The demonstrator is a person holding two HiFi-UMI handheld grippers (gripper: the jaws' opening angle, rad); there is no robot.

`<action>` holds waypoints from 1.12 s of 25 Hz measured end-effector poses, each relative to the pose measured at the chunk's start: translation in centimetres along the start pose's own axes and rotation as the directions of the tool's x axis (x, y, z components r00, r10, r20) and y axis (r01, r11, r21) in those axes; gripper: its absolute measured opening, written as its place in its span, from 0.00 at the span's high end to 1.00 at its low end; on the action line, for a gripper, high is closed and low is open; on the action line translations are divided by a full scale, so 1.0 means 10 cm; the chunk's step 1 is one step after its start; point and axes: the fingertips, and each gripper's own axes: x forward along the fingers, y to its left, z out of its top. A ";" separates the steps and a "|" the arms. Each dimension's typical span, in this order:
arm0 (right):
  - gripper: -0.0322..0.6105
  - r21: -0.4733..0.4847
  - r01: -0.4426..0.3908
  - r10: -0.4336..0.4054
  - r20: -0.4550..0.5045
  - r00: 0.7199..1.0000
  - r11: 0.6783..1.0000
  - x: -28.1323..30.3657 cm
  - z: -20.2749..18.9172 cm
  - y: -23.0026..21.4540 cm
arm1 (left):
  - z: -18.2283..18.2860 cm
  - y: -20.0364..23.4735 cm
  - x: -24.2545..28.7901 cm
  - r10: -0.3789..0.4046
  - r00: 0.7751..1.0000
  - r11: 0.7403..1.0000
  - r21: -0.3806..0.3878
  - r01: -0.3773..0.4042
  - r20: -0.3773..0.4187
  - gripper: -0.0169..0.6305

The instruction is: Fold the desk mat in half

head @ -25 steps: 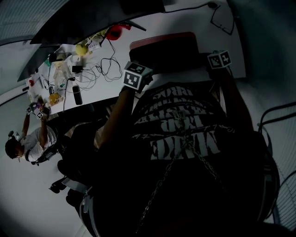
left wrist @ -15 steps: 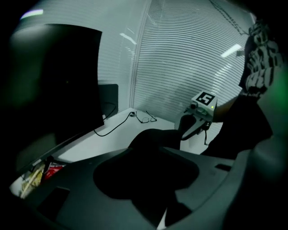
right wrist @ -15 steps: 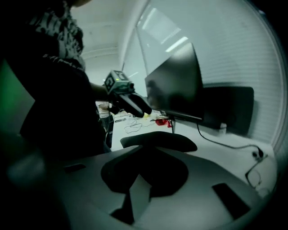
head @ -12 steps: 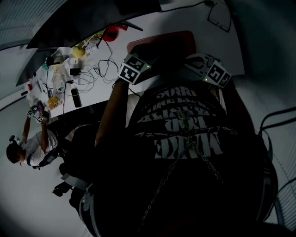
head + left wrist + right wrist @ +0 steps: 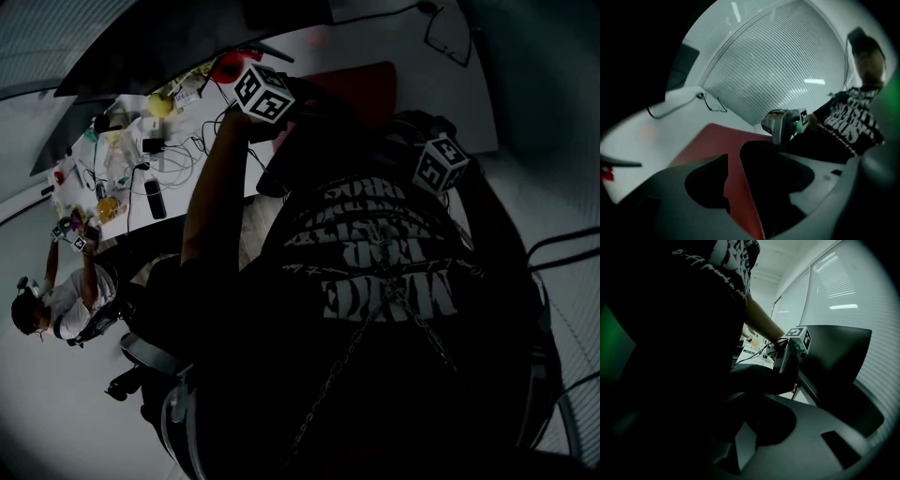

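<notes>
desk mat [image 5: 364, 81], red, is lying at the head view's upper centre. left gripper [image 5: 734, 183] jaws have just been opening and are straddling its edge; right gripper [image 5: 746, 423] jaws, having just been closing, are pressing together, grasping nothing discernible.

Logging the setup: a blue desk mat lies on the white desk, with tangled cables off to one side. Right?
No: the desk mat is red, not blue, as the left gripper view shows. It does lie on the white desk, with tangled cables off to one side.
</notes>
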 end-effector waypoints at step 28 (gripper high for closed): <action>0.68 -0.092 -0.017 -0.014 -0.334 0.943 0.996 0.42 -0.84 -0.54 | -0.51 -1.43 -0.40 0.457 0.887 0.826 0.340 -0.450 0.065 0.91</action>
